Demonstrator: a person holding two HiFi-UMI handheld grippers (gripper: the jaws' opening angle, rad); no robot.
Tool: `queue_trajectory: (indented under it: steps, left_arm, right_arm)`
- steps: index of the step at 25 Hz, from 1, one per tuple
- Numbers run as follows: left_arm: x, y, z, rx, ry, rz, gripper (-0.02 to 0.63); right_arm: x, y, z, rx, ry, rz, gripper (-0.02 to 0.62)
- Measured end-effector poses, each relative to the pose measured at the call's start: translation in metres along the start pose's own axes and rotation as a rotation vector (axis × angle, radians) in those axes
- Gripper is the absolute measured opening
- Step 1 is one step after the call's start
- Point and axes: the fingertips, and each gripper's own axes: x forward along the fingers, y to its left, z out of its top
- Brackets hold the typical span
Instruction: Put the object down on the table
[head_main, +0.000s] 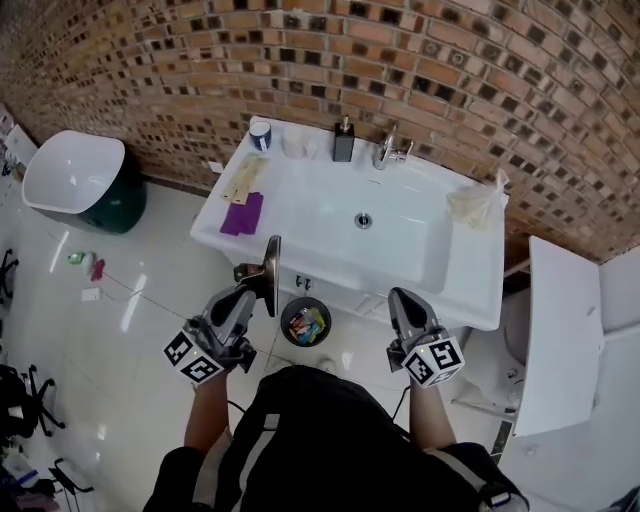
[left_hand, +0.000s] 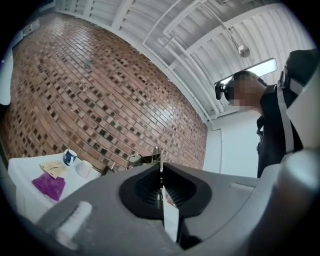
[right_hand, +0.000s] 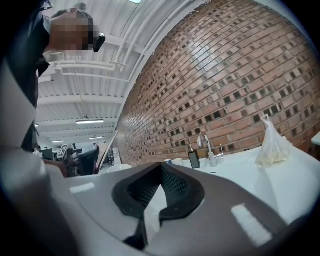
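Head view shows the task not yet done. The left gripper (head_main: 258, 288) is clamped on a thin flat object (head_main: 271, 262), which is held upright in the air just in front of the white tabletop (head_main: 300, 225) with its sink, near a bin (head_main: 305, 322) on the floor. Left gripper view confirms the grip: the jaws press together on the object's edge, which runs as a thin line between them. The right gripper (head_main: 402, 298) hangs well apart to the other side, its jaws together with nothing between them.

What is left, I judge, is to carry the object forward, lower it onto a bare part of the tabletop clear of the purple cloth (head_main: 243, 213), and let go.

What the object is I cannot tell. It shows nearly edge-on in both views, as a narrow brownish face with a dark fitting low down. Its lower end is hidden behind the left gripper.
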Motion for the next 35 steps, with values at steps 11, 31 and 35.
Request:
queue_trajectory:
  steps: [11,31,35]
  left_arm:
    - [0.01,0.015,0.015,-0.028,0.061,-0.139,0.003]
    - [0.006,0.023,0.009,-0.141,0.166,-0.387,0.003]
    - [0.003,0.022,0.001,-0.177,0.199,-0.438,0.003]
  right_arm:
    - [0.003,0.018,0.014,-0.014,-0.046,-0.123,0.006]
    - [-0.037,0.076,-0.006,-0.034,-0.058,-0.373,0.006]
    - [-0.051,0.089,-0.011,-0.037,-0.06,-0.453,0.006]
